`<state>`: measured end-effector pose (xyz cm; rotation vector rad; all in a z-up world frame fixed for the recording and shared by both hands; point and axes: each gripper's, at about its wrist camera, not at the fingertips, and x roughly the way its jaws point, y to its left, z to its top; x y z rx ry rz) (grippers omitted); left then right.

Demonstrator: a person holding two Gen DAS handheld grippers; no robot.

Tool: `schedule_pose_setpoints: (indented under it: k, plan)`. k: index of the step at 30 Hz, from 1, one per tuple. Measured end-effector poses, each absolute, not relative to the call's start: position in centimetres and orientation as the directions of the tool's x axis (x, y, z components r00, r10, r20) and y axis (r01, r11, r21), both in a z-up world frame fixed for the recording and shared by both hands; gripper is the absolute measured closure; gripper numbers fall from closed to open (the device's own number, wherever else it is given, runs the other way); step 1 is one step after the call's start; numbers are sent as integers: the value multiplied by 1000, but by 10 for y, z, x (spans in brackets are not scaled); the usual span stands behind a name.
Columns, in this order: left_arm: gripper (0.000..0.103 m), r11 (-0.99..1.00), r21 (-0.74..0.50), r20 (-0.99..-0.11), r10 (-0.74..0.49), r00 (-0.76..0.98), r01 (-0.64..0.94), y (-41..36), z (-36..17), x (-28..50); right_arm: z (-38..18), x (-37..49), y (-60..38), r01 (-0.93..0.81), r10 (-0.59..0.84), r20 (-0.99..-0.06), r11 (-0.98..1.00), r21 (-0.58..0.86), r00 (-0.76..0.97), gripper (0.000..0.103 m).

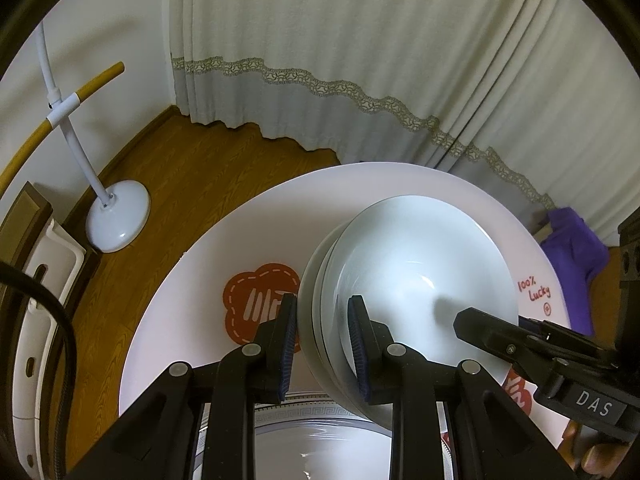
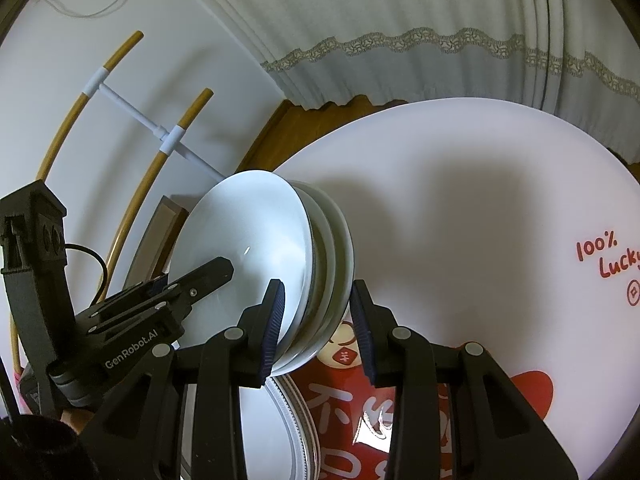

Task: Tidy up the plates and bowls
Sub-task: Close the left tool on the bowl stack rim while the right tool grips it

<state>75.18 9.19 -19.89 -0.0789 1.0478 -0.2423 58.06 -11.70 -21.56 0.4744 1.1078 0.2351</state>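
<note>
Three white bowls (image 1: 424, 280), nested in one stack, are held clear of the round white tabletop (image 1: 224, 240) by both tongs at once. In the left wrist view the left tongs (image 1: 322, 344) are clamped across the stack's rim at about 7 o'clock on the stack, one blue pad (image 1: 289, 344) against the outside and the other inside the top bowl. In the right wrist view the right tongs (image 2: 318, 328) straddle the rim at about 5 o'clock on the stack; the inner pad presses the top bowl, but whether the outer pad touches cannot be told, so the grip reads as closed on the rim only with some doubt. The stack sits tilted between the two grips. Directly below, at 6 o'clock in both views, lies a patterned plate (image 1: 320, 412) on the tabletop, partly over a red printed mat (image 2: 352, 412). A white floor stand (image 1: 116, 224) is at 9 o'clock on the wooden floor, well apart. Judgement: the step in hand is the carrying of the nested bowls to their place, probably onto or beside the plate. The next move calls for both hands to travel together, level the stack, lower it squarely, and let go only once the base is seated. Risk: uneven motion could slip a bowl out.
</note>
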Motion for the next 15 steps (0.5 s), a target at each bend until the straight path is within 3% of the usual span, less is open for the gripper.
schedule_pose_setpoints:
  k: [15]
  plan:
    - [82, 972, -169, -846, -227, 483, 160, 91, -200, 750, -217, 582, -121, 54, 418, -795, 871, 488, 439, 69]
